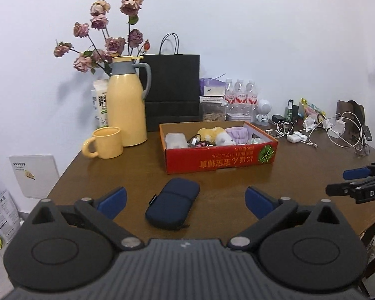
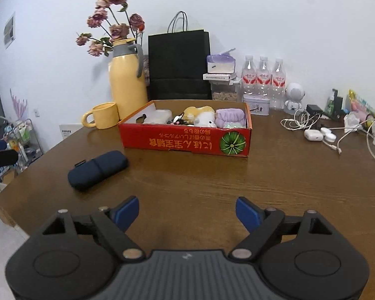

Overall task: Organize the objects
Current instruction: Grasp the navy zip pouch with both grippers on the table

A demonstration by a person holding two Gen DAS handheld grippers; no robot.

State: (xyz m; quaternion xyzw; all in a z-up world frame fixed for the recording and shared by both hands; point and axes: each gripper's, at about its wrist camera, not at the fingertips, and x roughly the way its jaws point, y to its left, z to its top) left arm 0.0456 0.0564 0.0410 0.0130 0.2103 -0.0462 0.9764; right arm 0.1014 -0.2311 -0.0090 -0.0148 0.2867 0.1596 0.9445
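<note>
The brown wooden worktop [image 1: 237, 200] runs back to a white wall, and along its far edge stand a black paper bag [image 1: 172, 87], a tall yellow thermos jug [image 1: 126, 105] with dried roses [image 1: 107, 40] behind it, and three water bottles [image 1: 241, 95]. A yellow mug [image 1: 107, 142] sits just in front of the jug, near the far left corner. Toward the far right corner lies a tangle of white cables [image 2: 337, 135] and an earbud case [image 2: 312, 135].

Near the middle of the worktop sits a shallow red cardboard box [image 1: 220, 160] with yellow lettering and a green pumpkin picture on its near side. It is open at the top and holds a clear plastic container [image 1: 175, 140], a yellow and white plush toy [image 1: 212, 133], a folded lilac cloth [image 1: 235, 131] and some small dark items that are too small to tell.

In front of the box, toward the near edge and apart from it, lies a dark navy zip pouch [image 1: 172, 203], oblong with rounded ends and a small tab at its near left end, flat on the wood.

The left gripper [image 1: 186, 200] hovers over the near edge, tilted slightly downward, its blue-padded jaws spread wide on either side of the pouch without touching it. The right gripper [image 2: 187, 211] hangs to its right, also tilted down, jaws apart over bare wood with nothing between them.
</note>
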